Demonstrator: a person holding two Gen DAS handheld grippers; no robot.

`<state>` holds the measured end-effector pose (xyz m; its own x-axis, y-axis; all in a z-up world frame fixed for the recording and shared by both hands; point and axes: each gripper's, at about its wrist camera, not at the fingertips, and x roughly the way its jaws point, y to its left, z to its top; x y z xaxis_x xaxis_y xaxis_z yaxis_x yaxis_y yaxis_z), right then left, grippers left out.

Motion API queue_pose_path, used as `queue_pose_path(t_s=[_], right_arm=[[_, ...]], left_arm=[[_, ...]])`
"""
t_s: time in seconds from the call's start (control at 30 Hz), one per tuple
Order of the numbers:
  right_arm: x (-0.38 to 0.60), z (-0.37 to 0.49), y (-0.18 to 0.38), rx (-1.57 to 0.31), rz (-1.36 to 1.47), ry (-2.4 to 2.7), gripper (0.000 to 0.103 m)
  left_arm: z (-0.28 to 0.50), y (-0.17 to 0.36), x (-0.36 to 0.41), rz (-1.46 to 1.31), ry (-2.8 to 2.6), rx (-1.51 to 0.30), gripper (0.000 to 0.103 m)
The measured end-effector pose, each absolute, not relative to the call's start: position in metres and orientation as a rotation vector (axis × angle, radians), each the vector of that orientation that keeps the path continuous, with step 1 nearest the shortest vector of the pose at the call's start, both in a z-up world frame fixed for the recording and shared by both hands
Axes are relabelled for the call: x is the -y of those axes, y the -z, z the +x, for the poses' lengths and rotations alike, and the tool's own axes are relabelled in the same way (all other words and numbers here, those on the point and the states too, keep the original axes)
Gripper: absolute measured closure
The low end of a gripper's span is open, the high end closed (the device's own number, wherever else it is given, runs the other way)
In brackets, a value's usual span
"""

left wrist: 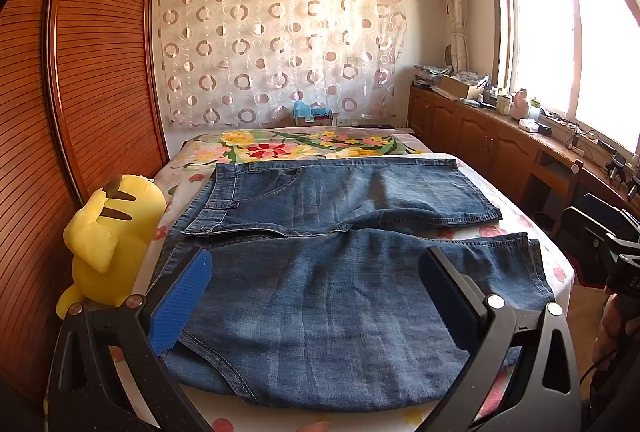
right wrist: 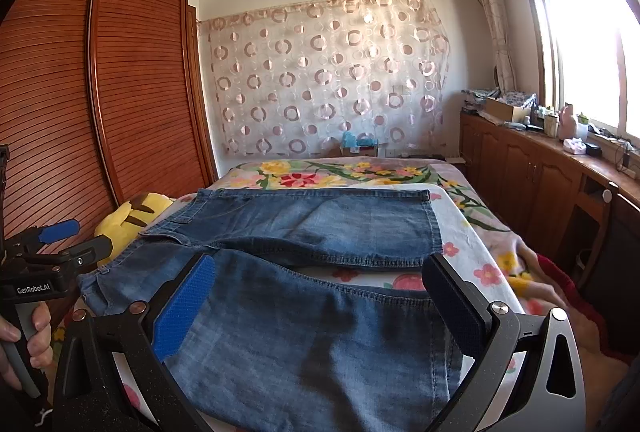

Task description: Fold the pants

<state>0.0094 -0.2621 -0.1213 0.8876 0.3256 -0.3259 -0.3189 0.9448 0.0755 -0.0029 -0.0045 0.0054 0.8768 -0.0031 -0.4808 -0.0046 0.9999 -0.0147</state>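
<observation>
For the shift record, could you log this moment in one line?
jeans: spread on bed | left gripper: open | right gripper: open

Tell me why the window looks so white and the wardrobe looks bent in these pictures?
Left wrist view: the window is blown out by daylight; the fisheye lens bows the wardrobe. Right wrist view: same glare, same curving, and a soft shadow on the jeans.

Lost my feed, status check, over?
Both hand-held grippers, left and right, open, empty. Jeans flat on bed, unfolded. Yellow plush beside waistband.
</observation>
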Motion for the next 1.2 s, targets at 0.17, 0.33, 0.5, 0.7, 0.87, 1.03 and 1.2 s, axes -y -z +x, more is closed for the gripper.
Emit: queue_pose_path(t_s=[0.17,0.33,0.5,0.7,0.87,1.03,1.2], right_arm=[[0.2621,0.0093,0.1215,-0.343,0.020,-0.336,0.000],[0.2622,0.0087,0.1217,-0.342,0.022,-0.335,0.000],[0.2622,0.0088,0.1216,-0.342,0.022,-0.336,0.000],[0.2627,0.0085,0.1216,-0.344,0.026,-0.339,0.000],[0.2634,0.0080,0.1218,-0.344,0.029,-0.338,0.000],[0.2643,0.0079,0.1220,-0.342,0.030,-0.335,0.000],[0.2647,0.0082,0.1222,-0.342,0.030,-0.334,0.000]], left_arm=[[-0.0030,-0.0057,0.0045,-0.016,0.000,-0.501,0.000],[-0.0032,-0.0050,0.0069,-0.015,0.000,-0.496,0.000],[-0.0052,-0.0069,0.0068,-0.015,0.000,-0.489,0.000],[-0.0066,-0.0081,0.0057,-0.017,0.003,-0.484,0.000],[-0.0088,-0.0106,0.0050,-0.023,0.011,-0.480,0.000],[-0.0101,-0.0115,0.0049,-0.022,0.012,-0.475,0.000],[-0.0101,-0.0123,0.0054,-0.022,0.011,-0.474,0.000]])
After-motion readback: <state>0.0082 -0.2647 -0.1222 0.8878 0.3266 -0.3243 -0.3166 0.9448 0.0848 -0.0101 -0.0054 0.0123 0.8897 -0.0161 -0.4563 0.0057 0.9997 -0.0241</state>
